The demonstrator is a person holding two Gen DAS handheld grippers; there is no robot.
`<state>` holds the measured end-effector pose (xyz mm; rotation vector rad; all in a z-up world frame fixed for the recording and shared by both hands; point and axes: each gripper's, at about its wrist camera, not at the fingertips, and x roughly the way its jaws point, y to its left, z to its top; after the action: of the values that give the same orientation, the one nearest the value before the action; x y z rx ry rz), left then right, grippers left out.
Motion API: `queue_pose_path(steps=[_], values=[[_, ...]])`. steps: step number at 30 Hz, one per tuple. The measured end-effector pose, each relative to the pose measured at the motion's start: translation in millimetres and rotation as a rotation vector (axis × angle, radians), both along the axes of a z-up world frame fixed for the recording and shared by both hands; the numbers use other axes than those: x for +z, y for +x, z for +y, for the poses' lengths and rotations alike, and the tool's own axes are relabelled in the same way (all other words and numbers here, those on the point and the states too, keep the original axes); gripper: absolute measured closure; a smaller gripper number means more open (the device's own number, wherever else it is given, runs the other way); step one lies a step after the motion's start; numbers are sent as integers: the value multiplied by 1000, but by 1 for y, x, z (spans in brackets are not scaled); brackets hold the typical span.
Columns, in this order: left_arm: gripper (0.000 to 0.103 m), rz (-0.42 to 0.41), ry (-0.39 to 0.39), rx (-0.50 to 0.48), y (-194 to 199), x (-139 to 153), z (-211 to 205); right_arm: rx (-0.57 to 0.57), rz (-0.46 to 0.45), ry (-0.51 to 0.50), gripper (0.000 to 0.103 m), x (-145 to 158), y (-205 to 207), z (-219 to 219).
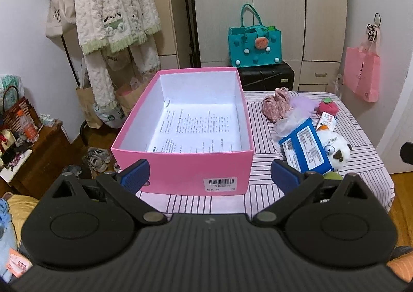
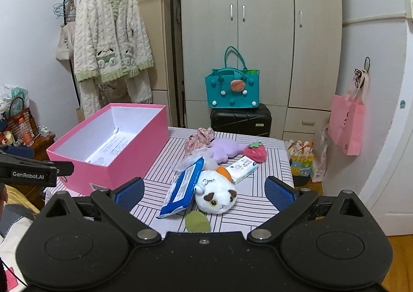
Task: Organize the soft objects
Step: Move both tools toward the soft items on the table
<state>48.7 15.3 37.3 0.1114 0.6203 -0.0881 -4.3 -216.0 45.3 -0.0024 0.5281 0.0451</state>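
Home bedroom: wardrobe (image 2: 260, 34), hanging pyjamas (image 2: 111, 41), suitcase (image 2: 241, 119).

We see an open pink box (image 2: 108, 160) holding only a printed sheet. Right of the box lie a white plush cat (image 2: 215, 195), a blue wipes pack (image 2: 184, 187) leaning on it, a strawberry plush (image 2: 255, 152), a lilac plush (image 2: 224, 150) and a floral pouch (image 2: 200, 139).

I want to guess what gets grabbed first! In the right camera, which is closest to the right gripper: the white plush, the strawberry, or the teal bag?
1. White plush, just ahead of the right gripper.
2. Strawberry, farther back, right.
3. Teal bag, off the table by the wardrobe.
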Motion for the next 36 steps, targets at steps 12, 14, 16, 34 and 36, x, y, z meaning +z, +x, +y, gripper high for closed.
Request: queue_pose_path(steps=[12,14,16,34,36], values=[[1,1,52,19,4,-9,-5,27,2,-10,2,-7,4,-3],[1,5,52,21,5,-9,-5,28,8,-9,2,-8,6,-4],[1,7,48,24,6,-9,-5,30,13,-10,2,-9,9,-4],[0,53,-22,58,16,-8,0,66,19,-38,2,-9,13,-6],[0,53,-28,52,18,-7,-1,92,28,-23,2,-9,17,-9]])
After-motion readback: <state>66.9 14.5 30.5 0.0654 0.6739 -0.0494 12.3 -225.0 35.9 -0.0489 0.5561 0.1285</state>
